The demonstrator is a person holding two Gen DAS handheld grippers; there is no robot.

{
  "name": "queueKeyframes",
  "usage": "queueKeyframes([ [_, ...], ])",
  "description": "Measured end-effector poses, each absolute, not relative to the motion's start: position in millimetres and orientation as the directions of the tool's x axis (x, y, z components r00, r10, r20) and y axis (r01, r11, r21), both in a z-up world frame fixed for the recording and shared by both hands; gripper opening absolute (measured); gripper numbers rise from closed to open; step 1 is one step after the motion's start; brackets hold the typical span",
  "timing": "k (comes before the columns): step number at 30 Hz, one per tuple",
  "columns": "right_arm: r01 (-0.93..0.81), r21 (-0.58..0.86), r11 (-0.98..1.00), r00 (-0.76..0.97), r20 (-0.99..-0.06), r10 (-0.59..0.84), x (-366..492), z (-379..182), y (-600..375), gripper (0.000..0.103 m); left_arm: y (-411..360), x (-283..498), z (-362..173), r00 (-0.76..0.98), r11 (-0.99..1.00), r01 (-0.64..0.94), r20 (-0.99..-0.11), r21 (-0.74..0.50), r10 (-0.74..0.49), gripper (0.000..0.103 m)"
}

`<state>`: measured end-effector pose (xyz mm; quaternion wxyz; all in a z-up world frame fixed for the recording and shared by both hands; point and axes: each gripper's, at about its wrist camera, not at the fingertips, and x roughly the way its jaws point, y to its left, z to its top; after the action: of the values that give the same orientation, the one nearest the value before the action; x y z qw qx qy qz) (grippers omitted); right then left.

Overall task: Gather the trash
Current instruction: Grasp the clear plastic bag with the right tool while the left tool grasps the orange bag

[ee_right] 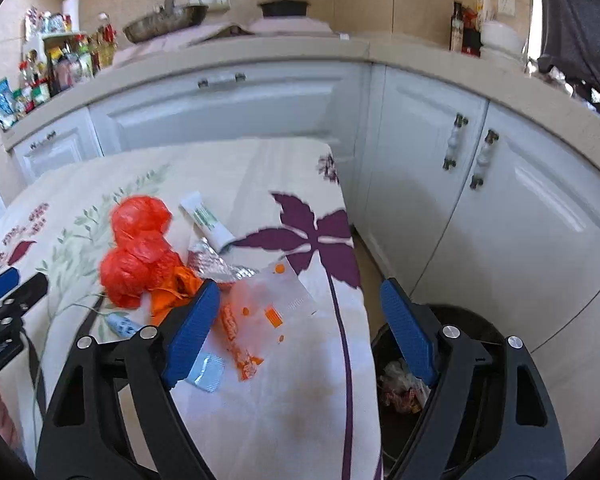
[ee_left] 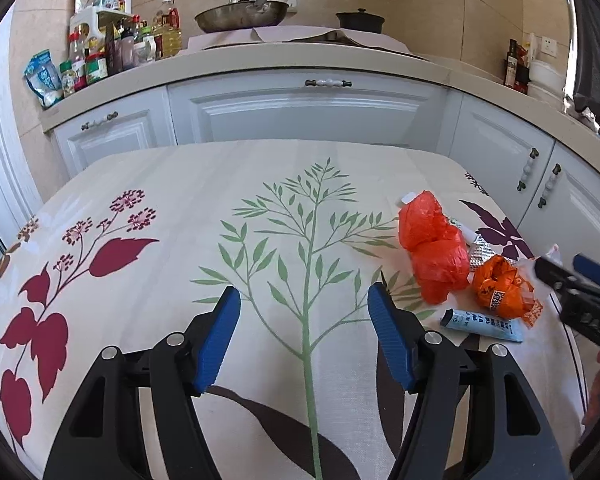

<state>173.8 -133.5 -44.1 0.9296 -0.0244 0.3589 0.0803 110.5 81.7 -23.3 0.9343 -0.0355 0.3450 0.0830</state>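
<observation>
A pile of trash lies at the right end of the floral-cloth table (ee_left: pixel 172 200). It holds a crumpled red plastic bag (ee_left: pixel 432 248) (ee_right: pixel 140 248), an orange wrapper (ee_left: pixel 500 290), a blue tube (ee_left: pixel 482 326), a white tube (ee_right: pixel 206 220), a foil blister (ee_right: pixel 216 264) and a clear wrapper with orange print (ee_right: pixel 276 300). My left gripper (ee_left: pixel 304 292) is open over bare cloth, left of the pile. My right gripper (ee_right: pixel 300 286) is open above the table's right edge, nothing between its fingers. A black bin (ee_right: pixel 472 316) with trash inside stands on the floor beside the table.
White cabinets (ee_left: pixel 300 112) run behind and to the right of the table. The counter (ee_left: pixel 260 64) above them carries bottles and jars (ee_left: pixel 100 52), a pan (ee_left: pixel 240 16) and a dark pot (ee_left: pixel 360 20). A narrow strip of floor (ee_right: pixel 370 256) separates table and cabinets.
</observation>
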Motion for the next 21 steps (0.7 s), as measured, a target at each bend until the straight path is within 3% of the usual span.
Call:
queueKeyframes([
  [4, -0.19, 0.015, 0.982, 0.703, -0.696, 0.147, 177, -49, -130, 0.076, 82, 111, -24, 0.748, 0.986, -0.168, -0.653, -0.017, 0.117, 0.065],
  [6, -0.208, 0.032, 0.978, 0.685, -0.709, 0.169, 178, -52, -128, 0.055, 82, 113, -24, 0.745, 0.986, -0.164, -0.658, -0.022, 0.109, 0.066],
  [14, -0.242, 0.054, 0.969, 0.687, -0.696, 0.21, 169, -50, -126, 0.029, 76, 114, -24, 0.75, 0.988, -0.152, -0.654, -0.023, 0.1, 0.066],
  [15, -0.244, 0.057, 0.968, 0.689, -0.692, 0.214, 168, -49, -127, 0.02, 75, 114, -24, 0.75, 0.989, -0.148, -0.655, -0.024, 0.097, 0.066],
  [21, -0.235, 0.067, 0.97, 0.706, -0.674, 0.217, 161, -46, -136, 0.017, 60, 114, -23, 0.752, 0.993, -0.117, -0.655, -0.017, 0.077, 0.066],
])
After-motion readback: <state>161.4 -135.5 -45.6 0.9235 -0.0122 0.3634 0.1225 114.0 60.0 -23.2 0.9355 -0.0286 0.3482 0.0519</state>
